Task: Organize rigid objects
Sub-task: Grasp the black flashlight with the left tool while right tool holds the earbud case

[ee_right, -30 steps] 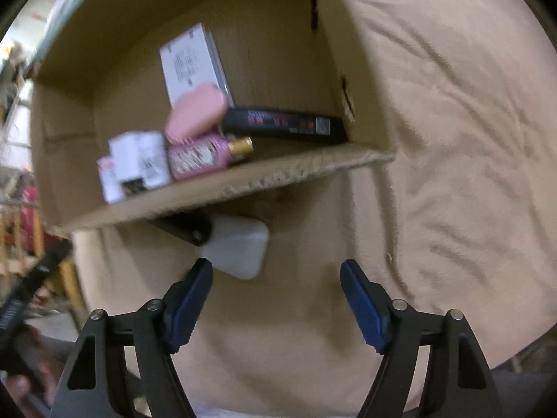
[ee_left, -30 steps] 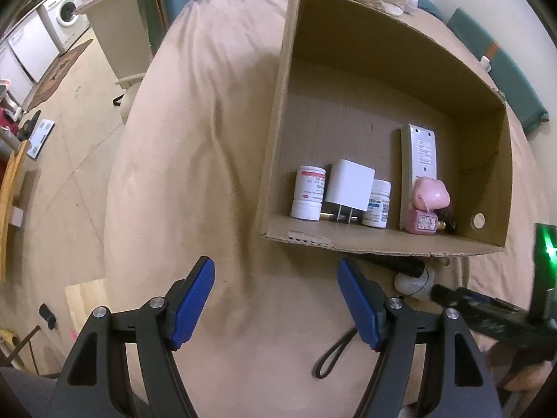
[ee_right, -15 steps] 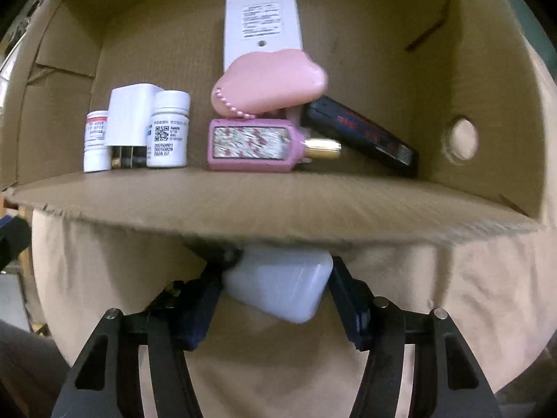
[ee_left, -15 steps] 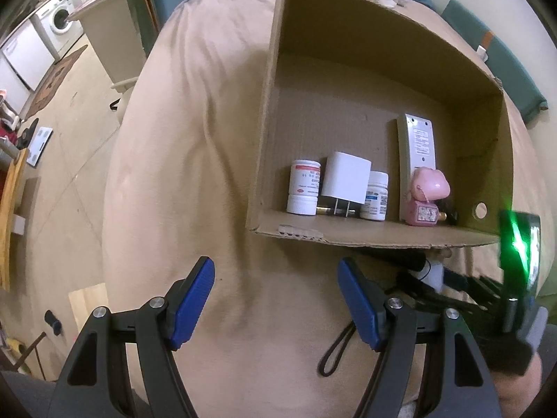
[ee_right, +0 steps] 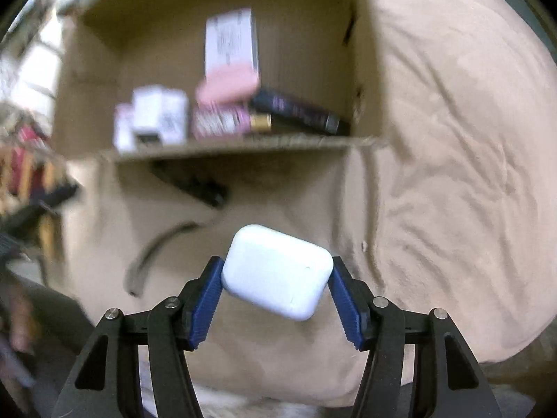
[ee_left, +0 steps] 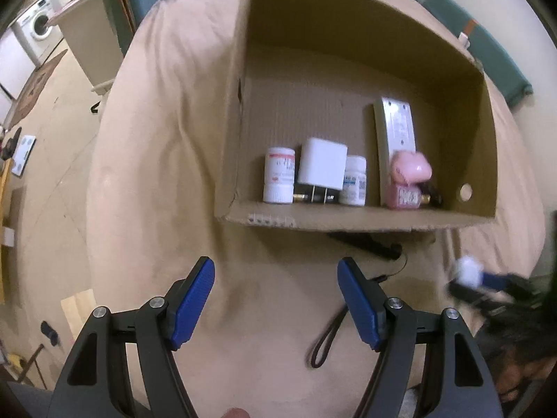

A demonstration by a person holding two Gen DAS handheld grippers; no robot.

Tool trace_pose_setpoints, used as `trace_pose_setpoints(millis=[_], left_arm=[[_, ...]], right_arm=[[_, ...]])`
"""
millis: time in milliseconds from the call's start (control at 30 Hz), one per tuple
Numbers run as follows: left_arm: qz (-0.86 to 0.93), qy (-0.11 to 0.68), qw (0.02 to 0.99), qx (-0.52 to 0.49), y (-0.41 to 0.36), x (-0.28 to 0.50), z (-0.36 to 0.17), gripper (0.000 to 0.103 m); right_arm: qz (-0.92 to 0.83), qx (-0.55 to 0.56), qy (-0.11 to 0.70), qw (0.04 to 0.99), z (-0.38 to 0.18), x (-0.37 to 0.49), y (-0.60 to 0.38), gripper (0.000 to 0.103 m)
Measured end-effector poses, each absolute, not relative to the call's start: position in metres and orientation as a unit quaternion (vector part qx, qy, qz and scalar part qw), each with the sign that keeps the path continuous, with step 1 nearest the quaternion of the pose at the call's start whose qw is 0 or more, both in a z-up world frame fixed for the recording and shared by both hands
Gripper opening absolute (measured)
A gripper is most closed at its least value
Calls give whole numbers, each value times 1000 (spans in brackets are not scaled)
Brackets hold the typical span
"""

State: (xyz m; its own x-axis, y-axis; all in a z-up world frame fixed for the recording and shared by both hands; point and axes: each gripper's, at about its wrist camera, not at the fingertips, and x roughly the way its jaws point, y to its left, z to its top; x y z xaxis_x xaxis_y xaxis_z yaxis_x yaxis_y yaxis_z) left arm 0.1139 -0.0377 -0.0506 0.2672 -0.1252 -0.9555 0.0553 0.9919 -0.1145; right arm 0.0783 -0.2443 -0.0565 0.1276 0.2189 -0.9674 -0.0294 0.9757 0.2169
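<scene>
1. The white earbud case [ee_right: 276, 275] is held between the two blue pads of the right gripper [ee_right: 276, 299]; it is tilted and lifted above the beige bed cover [ee_right: 452, 174].
2. The right gripper is closed on this case, in front of the near wall of the cardboard box [ee_right: 243, 144].
3. The left gripper [ee_left: 276, 299] has its jaws wide apart and holds nothing; it hangs over the bed cover, near the box.
4. Inside the box, along the near wall, there are two white pill bottles [ee_left: 279, 179] with a white charger plug [ee_left: 323, 169] between them.
5. To their right is a pink perfume bottle [ee_left: 405, 188] and a white flat device [ee_left: 397, 132].
6. A black stick-like thing with a wrist strap [ee_left: 327, 338] lies on the cover just outside the box.
</scene>
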Motion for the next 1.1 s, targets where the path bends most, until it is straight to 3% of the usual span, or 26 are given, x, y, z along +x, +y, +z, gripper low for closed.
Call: trace_pose_setpoints(millis=[33, 100, 133, 367, 767, 1100], left_arm=[[-58, 605, 794, -18, -41, 112, -53, 79], [-76, 610, 789, -11, -48, 109, -56, 101], [-83, 610, 788, -9, -51, 108, -56, 103], [-146, 601, 782, 80, -103, 96, -68, 103], [-168, 611, 762, 134, -172, 122, -115, 102], [-136, 625, 757, 129, -176, 140, -129, 102]], right_arm=[[86, 102, 638, 758, -46, 75, -251, 64], [83, 145, 609, 775, -30, 72, -264, 64], [80, 170, 595, 781, -25, 70, -273, 64], [62, 293, 546, 782, -15, 87, -329, 64], [91, 310, 546, 773, -26, 88, -328, 64], [106, 293, 551, 774, -25, 95, -314, 64]])
